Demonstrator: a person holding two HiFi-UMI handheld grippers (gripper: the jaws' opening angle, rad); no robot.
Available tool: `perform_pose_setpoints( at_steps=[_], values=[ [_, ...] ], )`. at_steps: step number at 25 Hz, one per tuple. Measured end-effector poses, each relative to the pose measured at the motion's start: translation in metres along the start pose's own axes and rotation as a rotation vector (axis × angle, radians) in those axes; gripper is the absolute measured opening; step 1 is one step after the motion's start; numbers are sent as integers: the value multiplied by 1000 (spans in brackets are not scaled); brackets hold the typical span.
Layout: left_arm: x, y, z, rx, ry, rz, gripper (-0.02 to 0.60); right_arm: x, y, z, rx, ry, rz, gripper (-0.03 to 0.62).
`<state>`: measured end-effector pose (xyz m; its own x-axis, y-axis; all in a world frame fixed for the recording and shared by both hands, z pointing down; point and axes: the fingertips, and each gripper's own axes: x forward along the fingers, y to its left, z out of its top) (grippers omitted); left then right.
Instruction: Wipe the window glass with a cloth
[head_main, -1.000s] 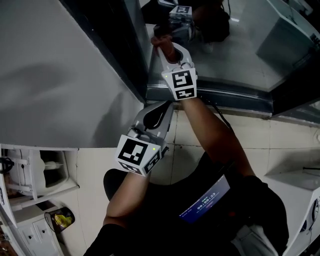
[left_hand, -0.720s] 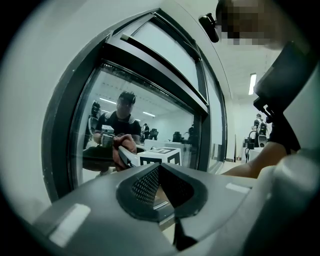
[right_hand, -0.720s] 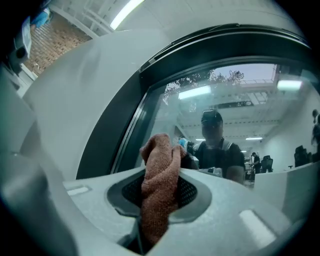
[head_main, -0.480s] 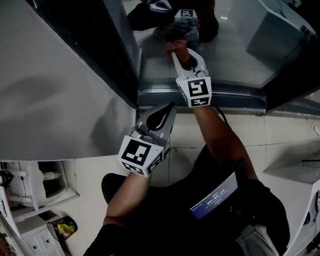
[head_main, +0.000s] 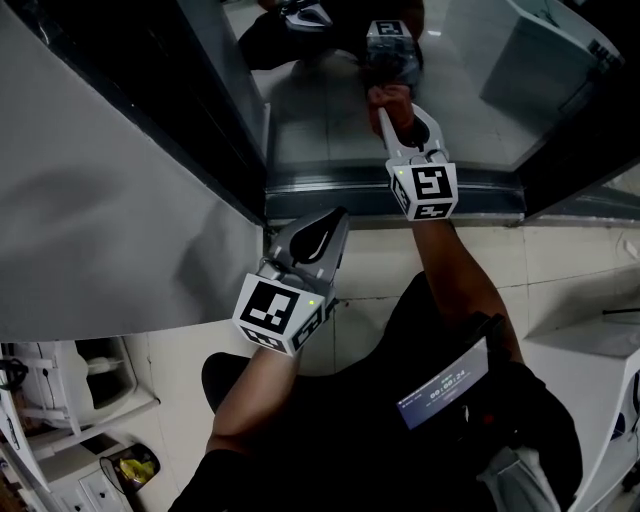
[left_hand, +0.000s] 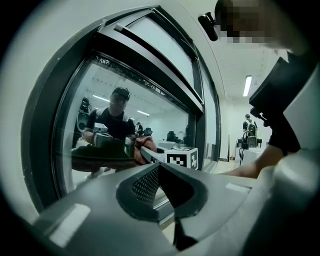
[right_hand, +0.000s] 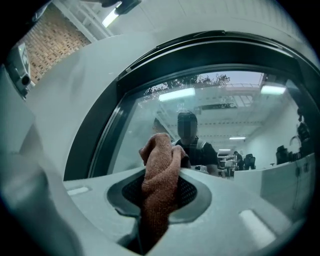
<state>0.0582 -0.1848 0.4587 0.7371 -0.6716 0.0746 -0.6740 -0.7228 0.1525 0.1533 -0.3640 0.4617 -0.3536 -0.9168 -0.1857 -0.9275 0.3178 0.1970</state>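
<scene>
Gripping cloth (right_hand: 159, 165) in right gripper (right_hand: 161, 192), jaws pinched onto it; pressing bunched end, just past jaws, seemingly against glass (right_hand: 235, 112) for wiping. Holding left gripper (left_hand: 160, 172) short of glass, jaws closed on nothing, clear of wiping path.

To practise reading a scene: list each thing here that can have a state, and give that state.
right hand-held gripper: shut on the cloth.
cloth: bunched, clamped between the jaws, its tip against the window glass.
window glass: reflective, touched by the cloth.
left hand-held gripper: shut, empty, held off the glass.
</scene>
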Motion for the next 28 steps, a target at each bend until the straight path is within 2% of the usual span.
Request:
perform_pose_setpoints(
  at_steps=[14,19,28],
  values=[
    [13,-11,0,7,1,-42,17,-32,-61,-14,4,30,-100,77],
    [12,-12,0,6,1,-41,17,-34,-64,-16,20,31,-119,77],
    [3,-6,6,26,-14,-26,17,-28,-61,-17,9,59,-96,80]
  ],
)
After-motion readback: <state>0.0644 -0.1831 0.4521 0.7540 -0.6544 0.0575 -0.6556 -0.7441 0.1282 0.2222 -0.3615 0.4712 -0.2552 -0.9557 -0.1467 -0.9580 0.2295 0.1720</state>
